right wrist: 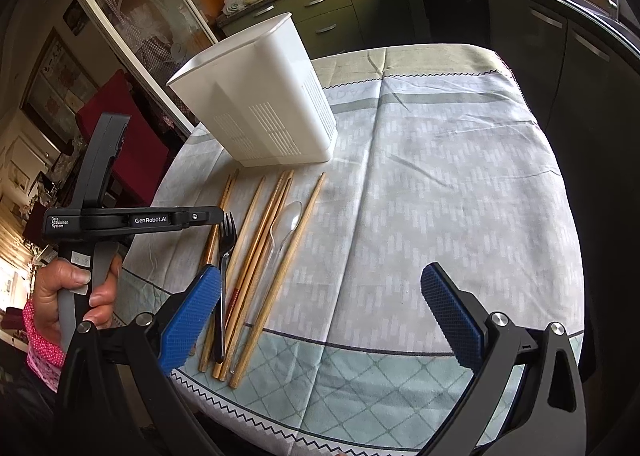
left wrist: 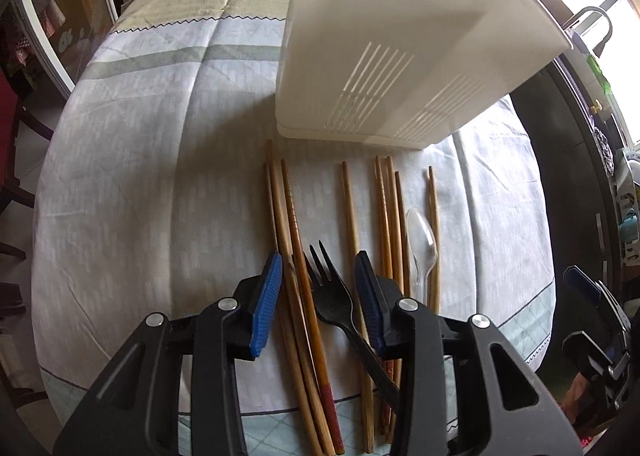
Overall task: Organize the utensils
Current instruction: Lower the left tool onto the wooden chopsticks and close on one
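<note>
In the left wrist view, the left gripper is hanging low over the tablecloth with its blue-padded fingers standing apart, holding nothing; the tines of a black plastic fork are lying on the cloth in the gap between them, alongside two of the wooden chopsticks. The chopsticks are lying roughly parallel in a loose row, pointing toward a white slotted utensil holder that is standing upright just beyond their far tips. A clear plastic spoon is resting among the chopsticks to the right of the fork. In the right wrist view, the right gripper is hovering above the near part of the cloth, its jaws spread wide and gripping nothing. The fork, spoon and chopsticks are lying to its left, with the holder behind them. The person's left hand is gripping the handle of the left gripper over the fork.
</note>
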The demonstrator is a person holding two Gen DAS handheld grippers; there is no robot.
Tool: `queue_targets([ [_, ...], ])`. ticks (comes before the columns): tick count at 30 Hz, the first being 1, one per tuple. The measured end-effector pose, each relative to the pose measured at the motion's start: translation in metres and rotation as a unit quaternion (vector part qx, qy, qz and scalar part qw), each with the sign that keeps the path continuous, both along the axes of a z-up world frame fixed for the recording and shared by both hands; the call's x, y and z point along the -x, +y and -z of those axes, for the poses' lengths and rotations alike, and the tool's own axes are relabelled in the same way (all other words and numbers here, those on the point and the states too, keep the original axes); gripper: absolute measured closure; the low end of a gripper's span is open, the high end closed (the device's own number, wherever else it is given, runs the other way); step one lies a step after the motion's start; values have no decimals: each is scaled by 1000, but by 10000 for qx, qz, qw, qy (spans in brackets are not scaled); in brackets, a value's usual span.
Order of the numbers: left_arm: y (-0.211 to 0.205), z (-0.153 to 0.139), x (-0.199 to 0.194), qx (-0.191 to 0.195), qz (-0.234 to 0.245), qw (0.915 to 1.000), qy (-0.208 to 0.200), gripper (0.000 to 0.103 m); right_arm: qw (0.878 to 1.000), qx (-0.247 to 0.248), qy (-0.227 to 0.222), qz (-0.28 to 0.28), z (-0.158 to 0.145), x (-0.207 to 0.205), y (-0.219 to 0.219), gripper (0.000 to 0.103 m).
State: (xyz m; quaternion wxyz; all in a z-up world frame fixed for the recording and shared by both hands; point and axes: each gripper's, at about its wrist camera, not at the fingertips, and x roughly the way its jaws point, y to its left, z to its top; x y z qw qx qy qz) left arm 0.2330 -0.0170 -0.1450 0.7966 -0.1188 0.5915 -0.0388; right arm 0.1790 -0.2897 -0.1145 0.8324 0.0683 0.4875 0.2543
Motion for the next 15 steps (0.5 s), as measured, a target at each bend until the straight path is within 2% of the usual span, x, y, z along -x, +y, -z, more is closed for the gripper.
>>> queue_targets([
  [6,3,-2,-17,-6,35,10000,16,70,10000,43,-31,-47,-1,2,2,4],
  [9,1,2,-28,-95,31,9999,66,76,10000,51,-46,-40,-2,2,1,4],
  [11,-3,6,-36,-108,49,9999,103,85,10000,50,-63,-35,-3,3,0,4],
  [15,-6,14,-48,-128,6,9997,222,88,10000,69,-65,-14,-3,3,-3,4],
])
